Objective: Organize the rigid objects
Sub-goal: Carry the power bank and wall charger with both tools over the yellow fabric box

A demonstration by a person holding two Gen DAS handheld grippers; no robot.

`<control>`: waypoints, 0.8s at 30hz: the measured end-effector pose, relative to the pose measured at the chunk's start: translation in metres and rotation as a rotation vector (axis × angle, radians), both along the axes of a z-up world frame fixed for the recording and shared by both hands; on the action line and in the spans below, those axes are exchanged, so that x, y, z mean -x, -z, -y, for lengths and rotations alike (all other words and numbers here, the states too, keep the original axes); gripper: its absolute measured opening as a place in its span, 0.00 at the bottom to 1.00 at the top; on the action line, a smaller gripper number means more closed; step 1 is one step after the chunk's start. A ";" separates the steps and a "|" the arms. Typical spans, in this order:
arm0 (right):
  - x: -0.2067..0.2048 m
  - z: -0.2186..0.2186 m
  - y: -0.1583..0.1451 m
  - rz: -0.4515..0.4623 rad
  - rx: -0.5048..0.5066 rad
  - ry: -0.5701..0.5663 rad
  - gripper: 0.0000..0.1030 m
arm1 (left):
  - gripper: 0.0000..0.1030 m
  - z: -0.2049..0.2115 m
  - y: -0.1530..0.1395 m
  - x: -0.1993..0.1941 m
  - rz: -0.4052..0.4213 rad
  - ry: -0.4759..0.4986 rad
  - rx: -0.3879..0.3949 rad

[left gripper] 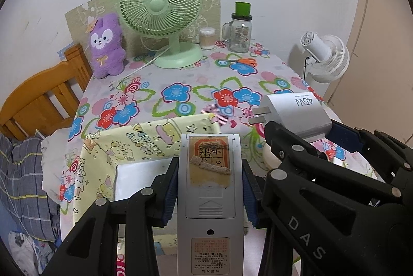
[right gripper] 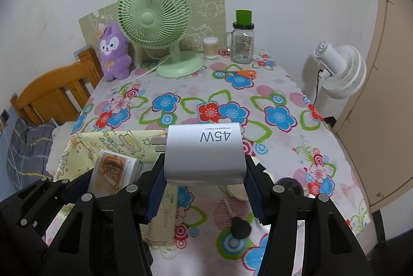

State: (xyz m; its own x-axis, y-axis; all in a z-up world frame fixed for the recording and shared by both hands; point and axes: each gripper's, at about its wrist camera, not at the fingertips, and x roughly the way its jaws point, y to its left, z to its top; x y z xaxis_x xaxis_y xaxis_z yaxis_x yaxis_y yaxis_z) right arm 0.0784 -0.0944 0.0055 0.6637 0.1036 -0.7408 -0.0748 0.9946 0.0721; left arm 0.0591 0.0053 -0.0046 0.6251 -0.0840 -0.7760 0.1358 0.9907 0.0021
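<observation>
My left gripper (left gripper: 209, 192) is shut on a grey remote control (left gripper: 210, 201), held back side up over the near end of a yellow cartoon-print box (left gripper: 144, 144). The remote (right gripper: 111, 170) also shows at the lower left of the right wrist view. My right gripper (right gripper: 204, 188) is shut on a white 45W wall charger (right gripper: 204, 154), its prongs pointing left, held above the flowered tablecloth just right of the box (right gripper: 113, 141). The charger (left gripper: 294, 113) appears in the left wrist view too, clamped between the right gripper's fingers (left gripper: 286, 144).
At the back of the table (left gripper: 206, 80) stand a green desk fan (left gripper: 160, 7), a purple plush (left gripper: 105, 43), a cotton swab tub (left gripper: 207, 38) and a glass jar (left gripper: 241, 29). Orange scissors (left gripper: 240, 61) lie nearby. A black pebble-like object (right gripper: 240, 227) lies below the charger. A white floor fan (right gripper: 338, 69) stands right.
</observation>
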 end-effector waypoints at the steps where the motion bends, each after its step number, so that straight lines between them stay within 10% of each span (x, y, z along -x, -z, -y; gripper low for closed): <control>1: -0.001 -0.003 0.000 -0.001 0.001 -0.003 0.58 | 0.44 -0.003 0.001 -0.001 -0.002 -0.003 0.001; 24: -0.025 -0.062 0.019 -0.047 0.009 -0.051 0.57 | 0.44 -0.065 0.021 -0.025 -0.042 -0.057 -0.011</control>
